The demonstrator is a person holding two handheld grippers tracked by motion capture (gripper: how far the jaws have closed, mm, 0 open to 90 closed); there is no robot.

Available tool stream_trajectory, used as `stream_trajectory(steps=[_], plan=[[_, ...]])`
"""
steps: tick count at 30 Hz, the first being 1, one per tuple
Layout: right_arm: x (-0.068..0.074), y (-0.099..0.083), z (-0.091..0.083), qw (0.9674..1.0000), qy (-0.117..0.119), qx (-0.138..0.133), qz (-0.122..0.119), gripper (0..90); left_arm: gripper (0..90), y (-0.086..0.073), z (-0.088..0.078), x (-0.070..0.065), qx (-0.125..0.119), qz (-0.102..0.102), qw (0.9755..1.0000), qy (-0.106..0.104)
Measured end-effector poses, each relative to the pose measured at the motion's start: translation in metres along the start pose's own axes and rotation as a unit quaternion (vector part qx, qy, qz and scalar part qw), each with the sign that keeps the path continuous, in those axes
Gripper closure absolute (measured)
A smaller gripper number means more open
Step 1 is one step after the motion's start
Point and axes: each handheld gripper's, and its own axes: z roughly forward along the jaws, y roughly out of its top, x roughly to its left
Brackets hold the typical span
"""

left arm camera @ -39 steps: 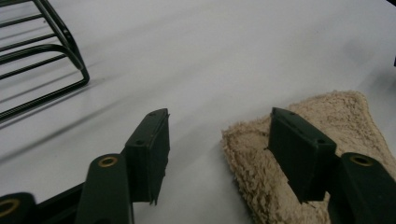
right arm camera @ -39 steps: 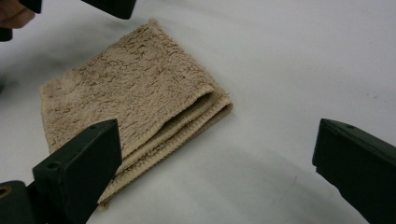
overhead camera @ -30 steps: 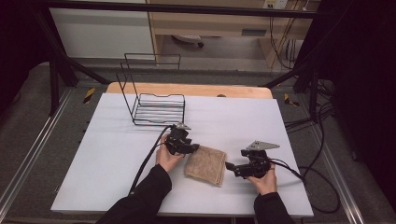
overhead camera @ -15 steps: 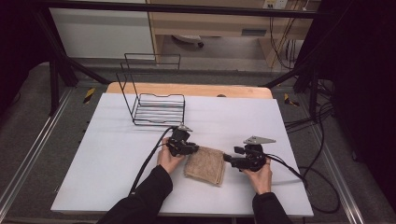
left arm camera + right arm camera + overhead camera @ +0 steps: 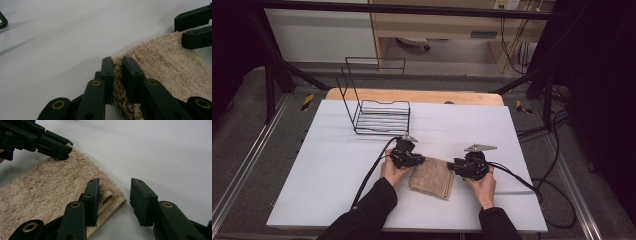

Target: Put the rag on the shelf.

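Folded towel (image 5: 432,177) lies flat on desk (image 5: 332,165); left tool (image 5: 117,75) pinches its 10 o'clock corner, right tool (image 5: 113,200), just closing, straddles the 2 o'clock corner unclamped; seat deeper before lifting.

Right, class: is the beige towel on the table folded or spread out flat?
Folded. The towel shows stacked layers along its corner edge in the right gripper view, and in the high view it lies as a small thick rectangle on the table.

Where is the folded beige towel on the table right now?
In the high view the folded beige towel lies near the table's front edge, between the left gripper and the right gripper, nearer than the wire rack.
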Motion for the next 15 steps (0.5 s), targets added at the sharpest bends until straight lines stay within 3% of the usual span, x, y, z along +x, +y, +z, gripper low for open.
stream_trajectory(steps=[8,12,15], plan=[[0.0019,-0.0018,0.0043,0.9998,0.005,0.006,0.019,61.8,77.4,0.0003,-0.0007,-0.0009,-0.001,0.001,1.0,0.0],[0.0027,-0.0016,0.0038,0.9992,0.011,0.014,0.035,74.5,77.4,0.0004,-0.0007,-0.0004,-0.002,-0.005,1.0,-0.002],[0.0031,-0.0014,0.0035,0.9989,0.017,0.015,0.04,79.3,77.5,0.0005,-0.0008,-0.0002,-0.002,-0.009,1.0,-0.002]])
